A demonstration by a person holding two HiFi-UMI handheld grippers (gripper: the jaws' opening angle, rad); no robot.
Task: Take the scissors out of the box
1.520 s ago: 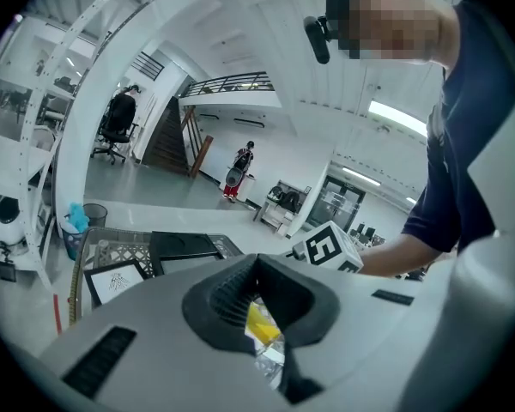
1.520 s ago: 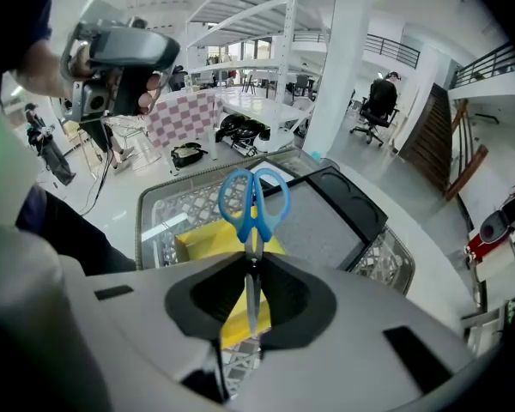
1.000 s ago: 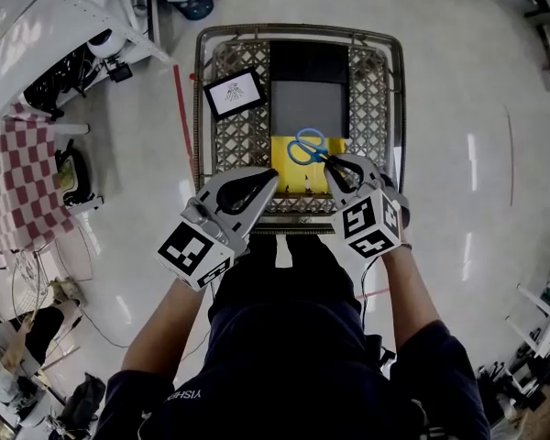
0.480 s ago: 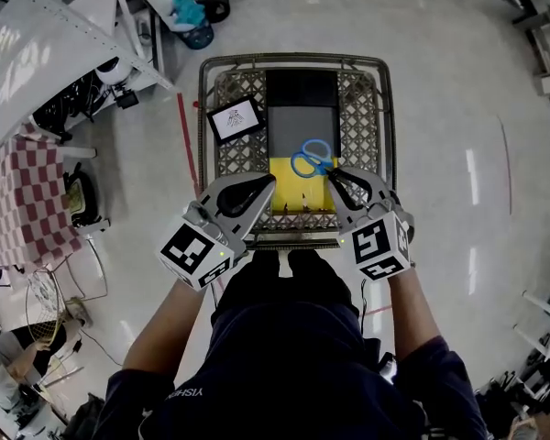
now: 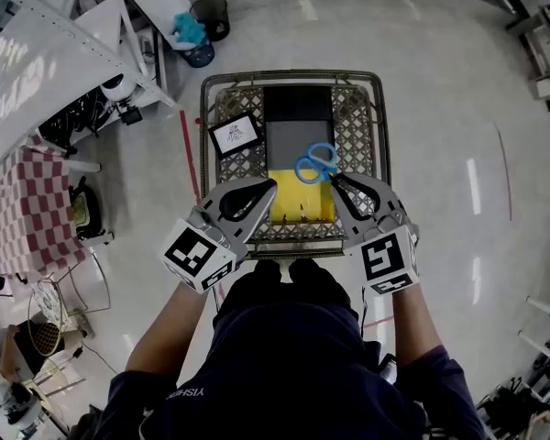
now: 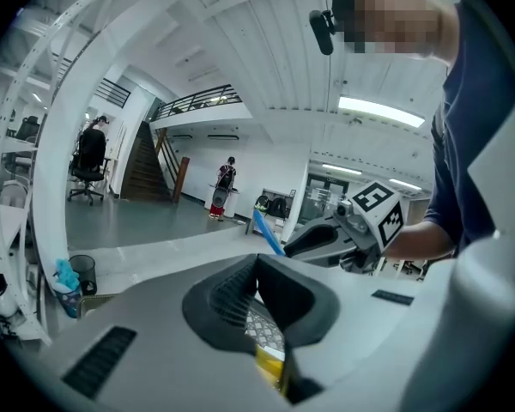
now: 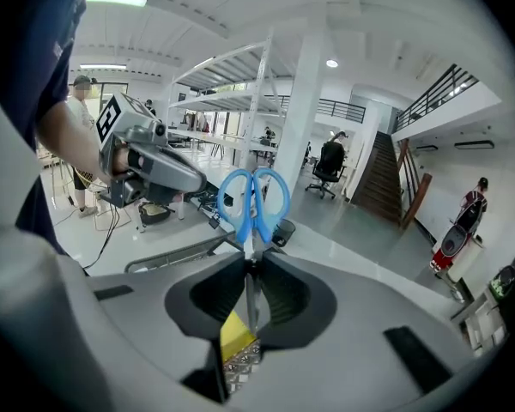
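Observation:
The blue-handled scissors (image 5: 315,163) hang above the yellow box (image 5: 298,211) that sits in the near end of a wire basket (image 5: 203,154). My right gripper (image 5: 335,182) is shut on the scissors' blades, and the handles stick out past its tips. In the right gripper view the blades run between the pads and the blue handles (image 7: 253,199) stand up above the right gripper (image 7: 251,263); the yellow box (image 7: 233,333) shows below. My left gripper (image 5: 269,184) hovers over the box's left edge, shut with nothing in it, and its tips (image 6: 257,261) meet in the left gripper view.
The basket also holds a black and grey flat item (image 5: 298,122) beyond the box and a small framed card (image 5: 236,134) at its left. White shelving (image 5: 55,44), a bin (image 5: 208,12) and a checked cloth (image 5: 27,209) stand to the left on the pale floor.
Both grippers have risen toward the camera, the right one more. The scissors have gone up with the right gripper, farther above the yellow box.

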